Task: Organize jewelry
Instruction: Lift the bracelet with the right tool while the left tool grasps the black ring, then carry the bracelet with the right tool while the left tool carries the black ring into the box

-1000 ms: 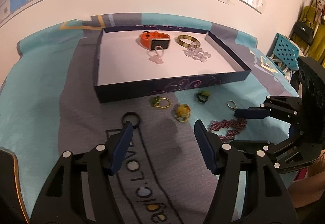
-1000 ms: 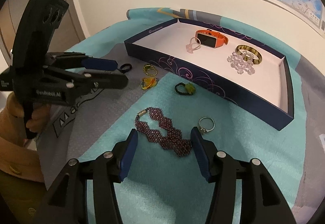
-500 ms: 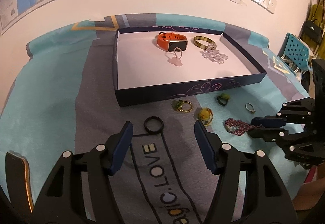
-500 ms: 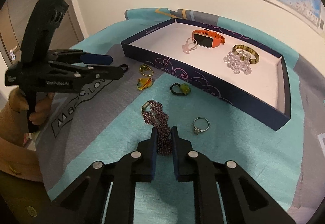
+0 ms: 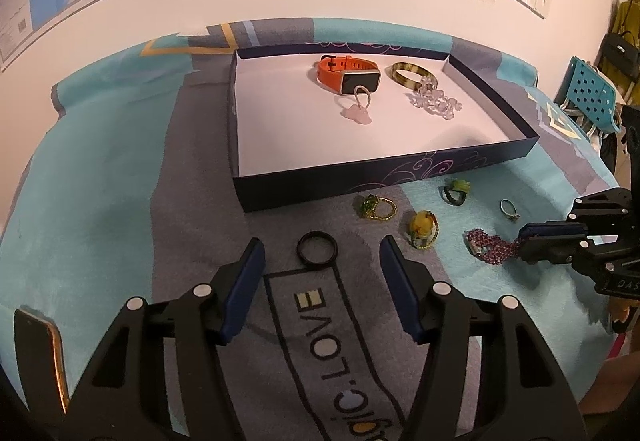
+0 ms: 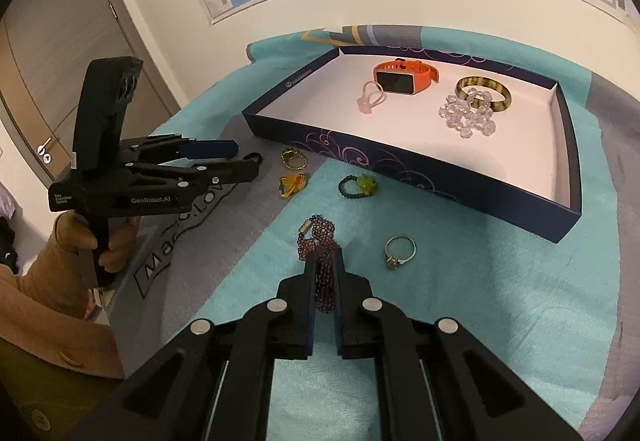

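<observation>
My right gripper [image 6: 323,261] is closing its jaws on a purple beaded bracelet [image 6: 316,237], whose bunched beads are pinched between the pads. The same bracelet [image 5: 490,247] trails onto the teal cloth from the right gripper [image 5: 524,241]. My left gripper [image 5: 321,244] hovers over the grey mat, its jaws closing slightly; a black ring [image 5: 317,248] lies on the mat between the tips, untouched. Behind stands a dark blue tray [image 5: 360,177] holding an orange watch [image 5: 348,73], a bangle [image 5: 410,73], crystal beads [image 5: 434,103] and a pink ring [image 5: 358,109].
Loose on the cloth before the tray lie a green-gold ring [image 5: 376,207], a yellow ring [image 5: 422,227], a green-black ring [image 5: 456,191] and a silver ring [image 5: 509,209]. A phone [image 5: 40,353] sits at the near left edge. A blue chair [image 5: 592,101] stands far right.
The right gripper has shut on the beaded bracelet and bunched it. The left gripper has shifted so the black ring now lies between its tips.
</observation>
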A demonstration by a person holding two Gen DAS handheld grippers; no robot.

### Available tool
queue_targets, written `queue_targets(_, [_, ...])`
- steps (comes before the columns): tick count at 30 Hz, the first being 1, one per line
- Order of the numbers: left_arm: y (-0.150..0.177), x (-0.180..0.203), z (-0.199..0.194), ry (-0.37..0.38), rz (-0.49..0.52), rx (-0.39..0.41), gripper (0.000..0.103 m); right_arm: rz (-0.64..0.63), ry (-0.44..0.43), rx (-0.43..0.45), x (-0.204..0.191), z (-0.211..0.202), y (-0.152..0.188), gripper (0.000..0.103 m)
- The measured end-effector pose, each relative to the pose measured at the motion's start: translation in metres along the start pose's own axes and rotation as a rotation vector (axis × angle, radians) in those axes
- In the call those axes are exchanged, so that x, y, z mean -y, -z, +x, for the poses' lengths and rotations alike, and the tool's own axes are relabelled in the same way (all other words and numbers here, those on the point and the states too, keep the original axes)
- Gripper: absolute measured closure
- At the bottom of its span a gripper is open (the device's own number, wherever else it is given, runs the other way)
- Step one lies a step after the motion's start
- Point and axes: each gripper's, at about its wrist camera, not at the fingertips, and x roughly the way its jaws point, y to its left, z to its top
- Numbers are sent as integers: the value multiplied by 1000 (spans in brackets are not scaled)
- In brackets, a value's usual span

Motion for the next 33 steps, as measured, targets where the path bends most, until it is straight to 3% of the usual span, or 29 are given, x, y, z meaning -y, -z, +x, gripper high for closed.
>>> queue_targets(2, [-1, 1, 3, -3, 4, -10, 48, -1, 4, -4, 0, 1, 0, 96])
queue_targets(4, [-2, 3, 4, -2, 9, -10, 48, 4, 9, -11, 2, 3, 1, 89])
queue_targets(6, [-2, 4, 5, -3, 16, -13, 51, -3, 23, -17, 0, 6, 1, 76])
queue_targets(11, [-2, 5, 6, -3, 23, -16, 51, -22, 32, -7, -4, 9, -2, 62])
queue_targets(15, [-3, 7, 8, -9, 33, -18, 55, -82, 64, -30, -12, 18, -5, 57])
queue_targets(16, [-3, 7, 8, -13, 36, -19, 57, -109, 82, -33, -17, 20, -5, 57])
queue_targets(19, [-3, 7, 8, -23, 41, -21, 64, -144, 131, -38, -21, 22, -4, 75])
queue_targets(21, [-3, 8, 8, -27, 42, -22, 72, -119, 123, -37, -15, 21, -5, 96])
queue_targets(24, [-2, 8, 6, -21, 37, -25, 80, -80, 94, -35, -7, 18, -4, 99])
queue_targets(33, [-1, 9, -7, 20, 13, 3, 80, 2, 15, 35, 4, -2, -11, 99])
